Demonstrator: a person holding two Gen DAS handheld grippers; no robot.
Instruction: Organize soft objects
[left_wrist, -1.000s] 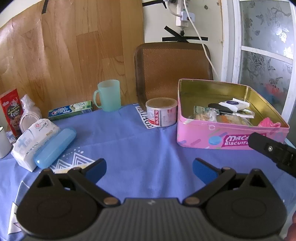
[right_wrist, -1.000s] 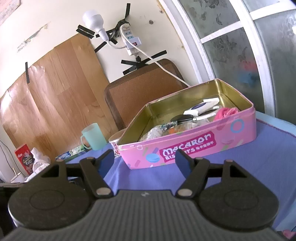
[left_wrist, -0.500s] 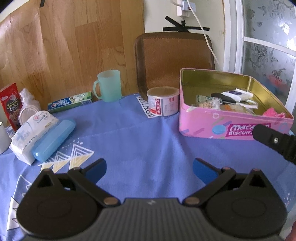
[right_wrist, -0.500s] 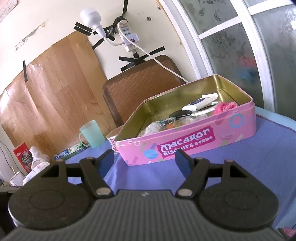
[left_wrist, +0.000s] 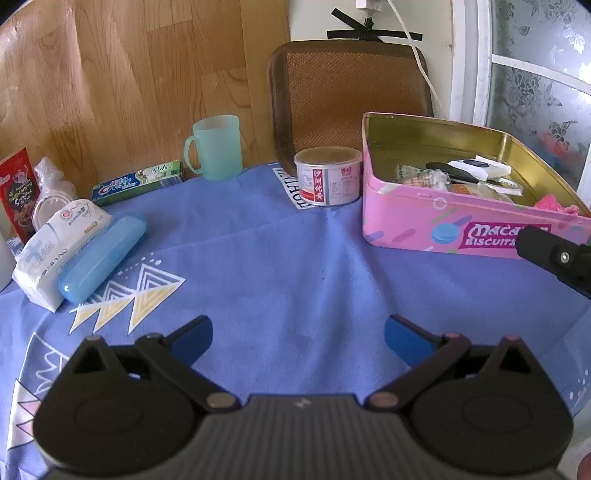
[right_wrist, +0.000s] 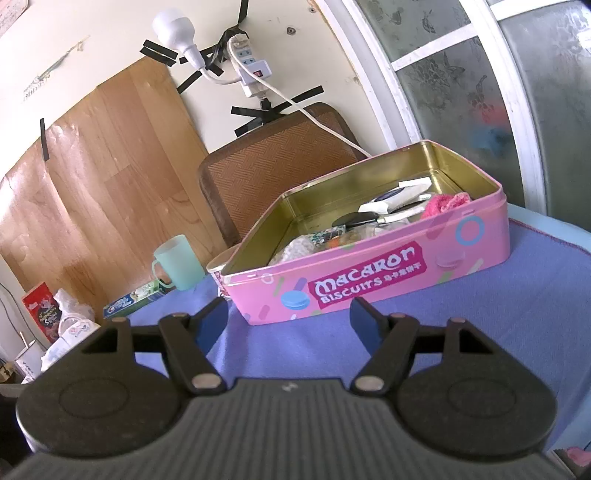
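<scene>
- The left hand-held gripper (left_wrist: 297, 334) has its two blue fingers wide apart and holds nothing. It hangs over the table with the blue cloth (left_wrist: 280, 266).
- The right hand-held gripper (right_wrist: 288, 317) is also spread wide and holds nothing. It points at the long side of the pink metal biscuit tin (right_wrist: 369, 280).
- The soft white pack of tissues (left_wrist: 55, 236) lies far to the left on the table. The light blue plastic case (left_wrist: 101, 258) lies right against its near side.
- A fluffy pink cloth (right_wrist: 445, 203) already sits in the right end of the tin, beside some small packs.
- My guess is that the tissue pack goes into the tin next, and the left gripper is nearer to it.
- To do it well, come down on the pack from above and pinch it across its short middle.
- Keep the near finger out of the blue case, or the case may roll or get pinched too.
- Squeeze gently. The pack is squashy and can slip or bend.
- Lift it high enough to clear the round white and red can (left_wrist: 328, 175) and the tin's rim.
- Put it in the bare gold part at the left end of the tin.
- Watch the green plastic mug (left_wrist: 216, 146), which can tip if bumped.
</scene>
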